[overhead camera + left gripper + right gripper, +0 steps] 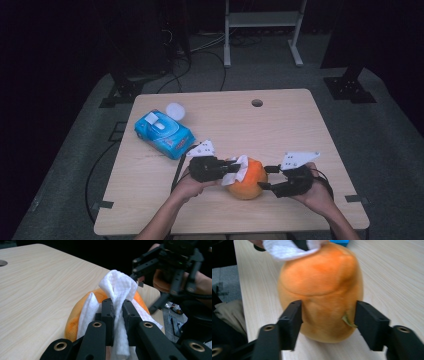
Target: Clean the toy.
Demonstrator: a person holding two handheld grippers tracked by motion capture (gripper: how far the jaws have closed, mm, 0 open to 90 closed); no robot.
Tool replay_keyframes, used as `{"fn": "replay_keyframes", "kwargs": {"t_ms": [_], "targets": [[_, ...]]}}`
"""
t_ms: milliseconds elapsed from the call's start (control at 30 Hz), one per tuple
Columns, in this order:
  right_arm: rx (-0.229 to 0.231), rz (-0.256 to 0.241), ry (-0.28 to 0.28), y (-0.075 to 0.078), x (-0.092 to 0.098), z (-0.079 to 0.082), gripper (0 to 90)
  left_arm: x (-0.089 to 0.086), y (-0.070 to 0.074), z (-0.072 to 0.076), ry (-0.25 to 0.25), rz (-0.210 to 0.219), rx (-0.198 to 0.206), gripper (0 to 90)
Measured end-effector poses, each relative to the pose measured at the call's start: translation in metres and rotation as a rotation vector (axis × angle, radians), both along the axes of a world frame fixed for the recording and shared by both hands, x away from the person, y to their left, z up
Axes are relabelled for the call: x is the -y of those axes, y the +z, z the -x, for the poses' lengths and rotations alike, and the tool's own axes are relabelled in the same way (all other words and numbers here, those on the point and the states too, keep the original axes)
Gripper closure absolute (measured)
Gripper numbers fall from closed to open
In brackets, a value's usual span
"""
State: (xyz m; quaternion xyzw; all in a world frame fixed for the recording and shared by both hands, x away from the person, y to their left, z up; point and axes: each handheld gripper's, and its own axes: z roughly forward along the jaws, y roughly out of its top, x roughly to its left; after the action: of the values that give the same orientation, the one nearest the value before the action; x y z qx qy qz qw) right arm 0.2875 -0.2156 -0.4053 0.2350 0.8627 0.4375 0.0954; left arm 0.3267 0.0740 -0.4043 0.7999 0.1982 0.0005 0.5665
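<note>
Orange plush toy [248,180] sits on the tabletop [280,130], near the front edge, between the two grippers. Left gripper [235,169] comes in from the left, held low and roughly level, the person's left hand [192,185] cupped under its body, forearm angling up from the bottom edge. Its jaws are closed tight on a white wipe [119,290]; in the left gripper view the wipe bunches up above the jaw tips and drapes down over the top of the toy [75,320]. Right gripper [269,177] comes in from the right, right hand [315,192] wrapped around its rear, jaws pointing left at the toy. In the right gripper view the jaws are spread wide, one on each side of the toy's lower body [322,297], close to the plush, contact unclear. A small green leaf-like tag [348,320] sticks out beside one jaw. Blue wet-wipe pack [164,132] lies further back left on the tabletop, lid flipped open, a round white cap [175,111] just behind it.
</note>
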Motion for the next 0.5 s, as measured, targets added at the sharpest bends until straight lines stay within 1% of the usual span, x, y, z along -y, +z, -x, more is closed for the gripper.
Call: {"fn": "replay_keyframes", "kwargs": {"t_ms": [33,67,100,133,167,200,233,267,300,367,433,500], "targets": [[0.006,-0.001,-0.002,0.001,-0.002,0.003,33.2,0.002,0.000,0.001,-0.001,0.008,-0.004,81.8],[0.009,-0.003,0.000,0.001,-0.004,0.005,30.8,0.004,0.000,0.002,-0.005,0.006,-0.004,81.8],[0.013,0.008,0.000,0.000,-0.007,0.005,29.3,0.006,0.001,0.002,-0.009,0.006,-0.004,81.9],[0.024,0.027,-0.010,-0.002,-0.011,0.005,28.9,0.007,0.001,0.002,-0.011,-0.002,0.000,81.8],[0.029,0.033,-0.018,-0.004,-0.013,0.003,28.8,0.008,0.002,0.003,-0.011,-0.002,-0.003,81.9],[0.022,0.023,-0.025,-0.005,-0.013,0.001,29.6,0.008,0.002,0.002,-0.014,0.002,-0.007,81.8],[0.013,0.009,-0.033,-0.007,-0.013,-0.001,31.6,0.008,0.002,0.002,-0.020,0.009,-0.015,81.9],[0.009,-0.001,-0.038,-0.008,-0.013,-0.002,36.5,0.008,0.002,0.002,-0.029,0.011,-0.019,81.8],[0.012,0.000,-0.036,-0.009,-0.014,-0.002,44.5,0.009,0.002,0.002,-0.031,0.007,-0.014,81.8],[0.046,0.022,-0.024,-0.012,-0.015,0.001,54.9,0.008,0.002,0.002,-0.038,0.003,-0.005,81.8],[0.057,0.023,-0.012,-0.013,-0.013,0.002,60.3,0.005,0.002,0.001,-0.029,0.004,0.011,81.8],[0.049,0.008,-0.007,-0.013,-0.010,0.002,61.6,0.000,0.001,-0.001,-0.013,0.007,0.015,81.9]]}}
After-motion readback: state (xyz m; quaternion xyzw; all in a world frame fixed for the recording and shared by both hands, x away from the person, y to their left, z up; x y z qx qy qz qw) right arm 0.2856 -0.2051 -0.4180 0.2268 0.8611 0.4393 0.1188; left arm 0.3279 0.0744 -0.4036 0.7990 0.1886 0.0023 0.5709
